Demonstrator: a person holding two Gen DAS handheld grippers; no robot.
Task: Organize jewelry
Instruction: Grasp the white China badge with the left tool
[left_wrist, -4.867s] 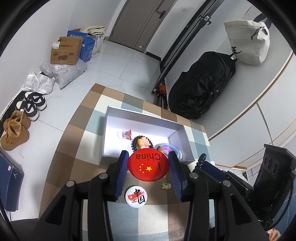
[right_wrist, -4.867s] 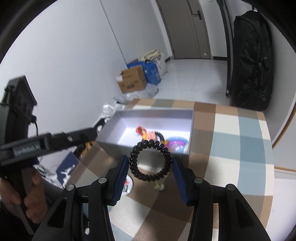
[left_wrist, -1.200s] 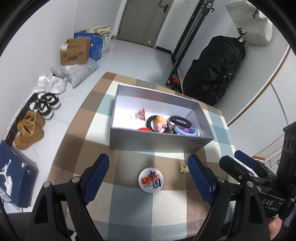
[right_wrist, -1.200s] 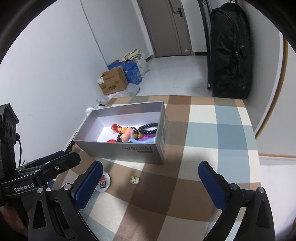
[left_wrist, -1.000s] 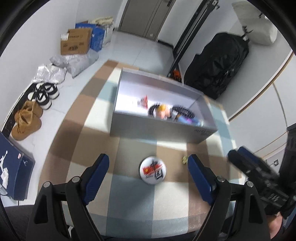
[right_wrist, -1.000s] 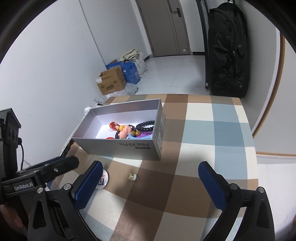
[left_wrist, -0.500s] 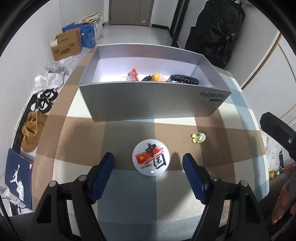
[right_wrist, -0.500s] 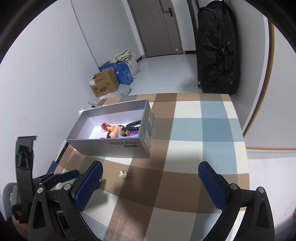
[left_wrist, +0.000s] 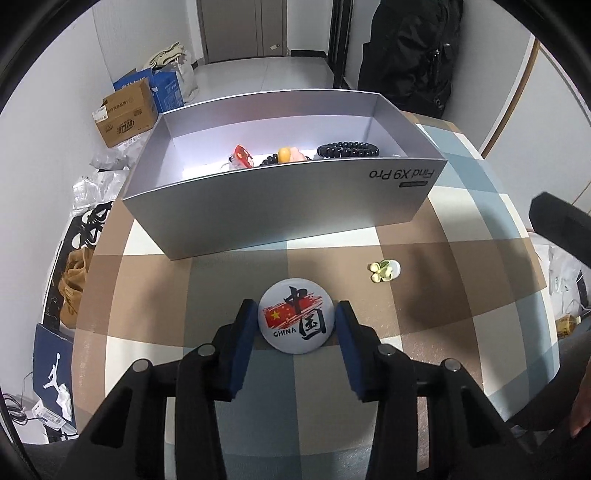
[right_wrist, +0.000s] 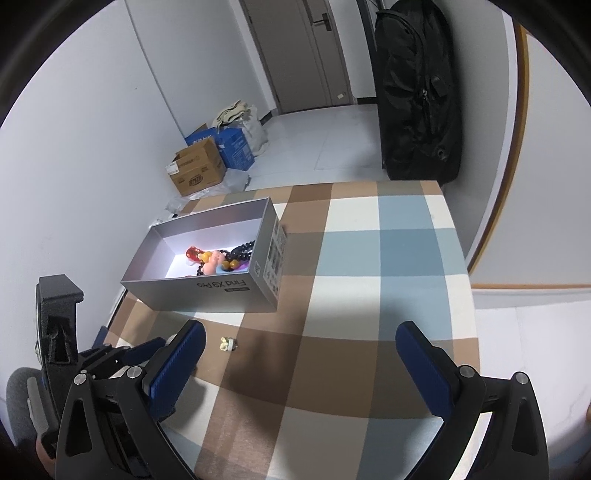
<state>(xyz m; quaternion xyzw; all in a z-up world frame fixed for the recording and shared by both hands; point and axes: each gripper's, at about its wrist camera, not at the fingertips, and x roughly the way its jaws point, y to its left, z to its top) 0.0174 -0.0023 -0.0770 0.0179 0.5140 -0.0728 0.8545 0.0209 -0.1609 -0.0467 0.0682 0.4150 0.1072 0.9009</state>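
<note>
badge (left_wrist: 297, 320) before box (left_wrist: 280, 218), flower charm (left_wrist: 382, 271) right (bracelets (left_wrist: 348, 150) inside)

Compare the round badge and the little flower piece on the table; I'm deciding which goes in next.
The round badge is large, flat and printed with a flag; the flower piece is tiny, pale yellow-green. The badge sits between the left tool's closing fingers; the flower piece lies untouched. Both remain outside the grey box.

A glossy badge (left_wrist: 296, 320) is lying on checked woven cloth (left_wrist: 424, 332); the matt grey card box (left_wrist: 280, 210) is holding shiny dark beads (left_wrist: 348, 150).
</note>
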